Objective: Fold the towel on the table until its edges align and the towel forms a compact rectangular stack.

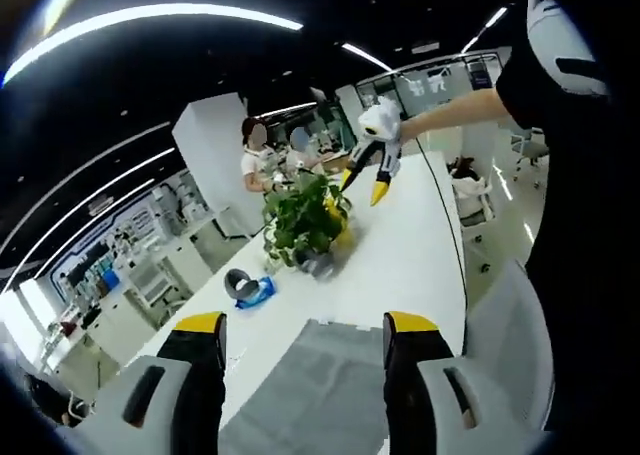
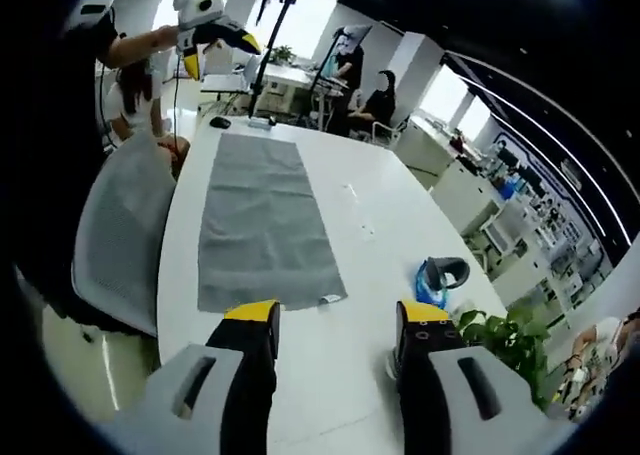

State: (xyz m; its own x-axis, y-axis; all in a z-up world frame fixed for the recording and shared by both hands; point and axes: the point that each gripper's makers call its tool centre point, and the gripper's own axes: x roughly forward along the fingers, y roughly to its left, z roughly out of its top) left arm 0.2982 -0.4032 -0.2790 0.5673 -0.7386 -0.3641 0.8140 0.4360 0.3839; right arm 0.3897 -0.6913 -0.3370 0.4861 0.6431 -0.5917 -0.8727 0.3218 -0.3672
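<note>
A grey towel (image 2: 260,220) lies flat and unfolded, long and narrow, on the white table (image 2: 390,205). My right gripper (image 2: 338,317) hovers open just off the towel's near short edge, with nothing between its jaws. In the right gripper view my left gripper (image 2: 220,55) hangs in the air beyond the far end, held up by a hand, jaws apart. In the left gripper view the towel (image 1: 320,385) runs between the open jaws of my left gripper (image 1: 305,325), and my right gripper (image 1: 362,187) floats open above the table's far end.
A potted green plant (image 1: 305,220) and a grey tape roll on a blue holder (image 1: 245,287) stand beside the towel near one end. A grey mesh chair (image 2: 120,225) is pushed against the table's long side. People sit at desks behind.
</note>
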